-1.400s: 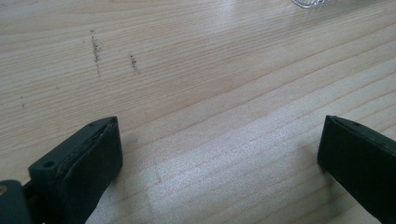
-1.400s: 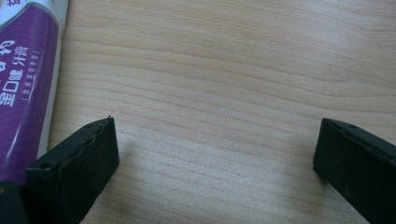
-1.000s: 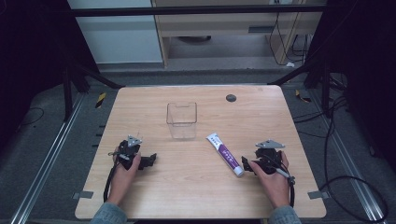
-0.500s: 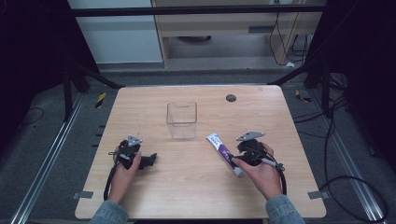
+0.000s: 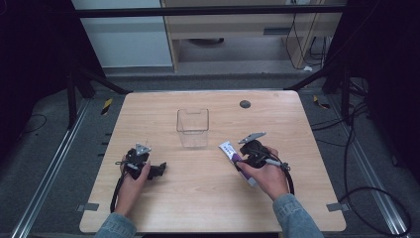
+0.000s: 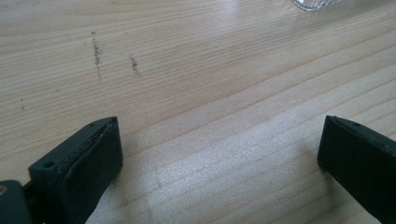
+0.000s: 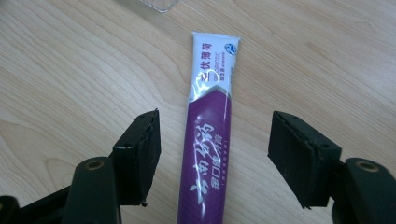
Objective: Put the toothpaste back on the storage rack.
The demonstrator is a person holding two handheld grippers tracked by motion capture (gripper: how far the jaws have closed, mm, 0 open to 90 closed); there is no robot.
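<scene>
My right gripper (image 5: pixel 243 157) has swung in from the table's (image 5: pixel 208 208) right side and now straddles the purple-and-white toothpaste tube (image 7: pixel 209 140), jaws just been narrowing, pads not yet touching it. The tube lies flat beside the clear box (image 5: pixel 192 127), so the grab looks next. My left gripper (image 5: pixel 159 169) rests wide apart, holding nothing

The left gripper (image 5: pixel 159 170) rested low on the person's left, held in the left hand (image 5: pixel 132 174), its jaws spread wide with nothing between them. The right gripper (image 5: pixel 237 159), held in the right hand (image 5: pixel 265 174), pointed forward and left; its jaws had just been closing, the pads (image 7: pixel 140 154) not yet pressing.
</scene>
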